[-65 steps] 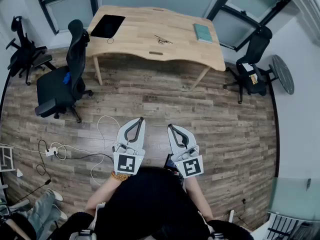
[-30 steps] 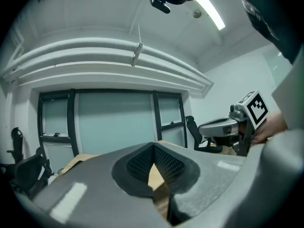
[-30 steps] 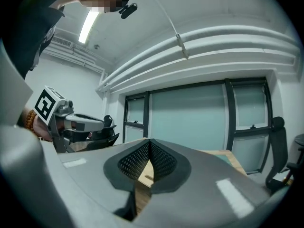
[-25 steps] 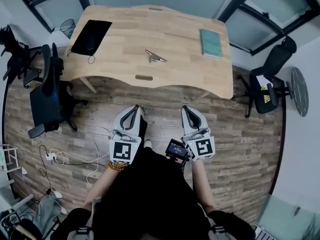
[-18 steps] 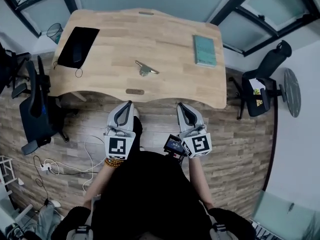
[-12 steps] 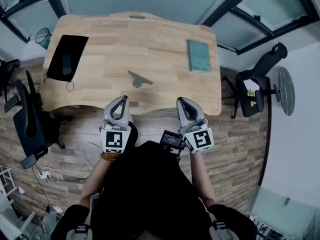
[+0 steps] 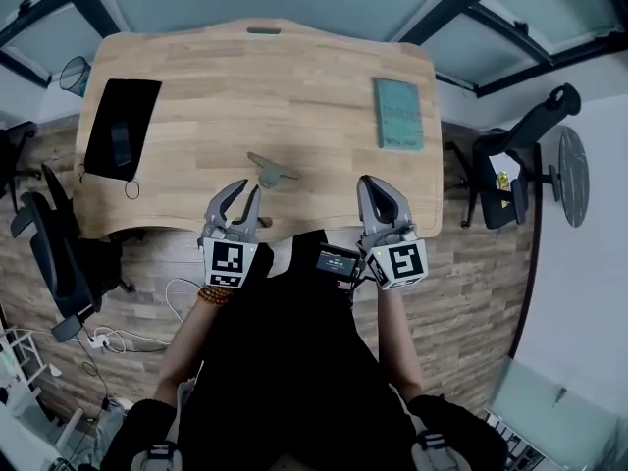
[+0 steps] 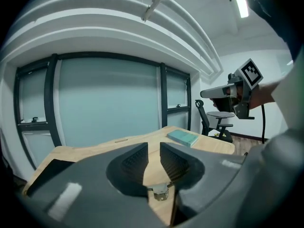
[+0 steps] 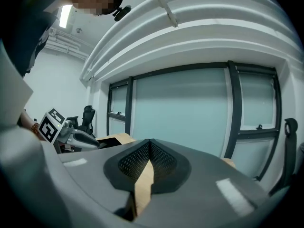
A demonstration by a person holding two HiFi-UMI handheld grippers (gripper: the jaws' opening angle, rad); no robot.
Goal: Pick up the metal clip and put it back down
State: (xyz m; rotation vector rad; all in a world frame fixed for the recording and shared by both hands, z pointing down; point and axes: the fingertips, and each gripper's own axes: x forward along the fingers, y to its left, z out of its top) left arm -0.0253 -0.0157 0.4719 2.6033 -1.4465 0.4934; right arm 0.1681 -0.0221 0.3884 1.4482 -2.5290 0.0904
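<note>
The metal clip (image 7: pixel 270 171) lies on the wooden table (image 7: pixel 196 86), near the middle of its front half. In the head view my left gripper (image 7: pixel 245 190) hovers over the table's front edge just short of the clip, open, with nothing between its fingers. In the left gripper view the clip (image 8: pixel 159 193) shows low in the gap of the left gripper (image 8: pixel 153 156). My right gripper (image 7: pixel 372 182) is shut and empty at the front edge, well to the right of the clip. In its own view the right gripper (image 9: pixel 149 145) has its jaw tips touching.
A teal book (image 7: pixel 397 113) lies at the table's right side and a black pad (image 7: pixel 120 129) with a dark device on it at the left. Office chairs (image 7: pixel 510 180) (image 7: pixel 49 253) stand on either side, and a wire bin (image 7: pixel 74 75) at the back left. Cables lie on the floor (image 7: pixel 108 341).
The person has walked up to the table, so both grippers now reach its front edge. The left gripper, shut before, has opened near the clip. The right one stayed shut.
</note>
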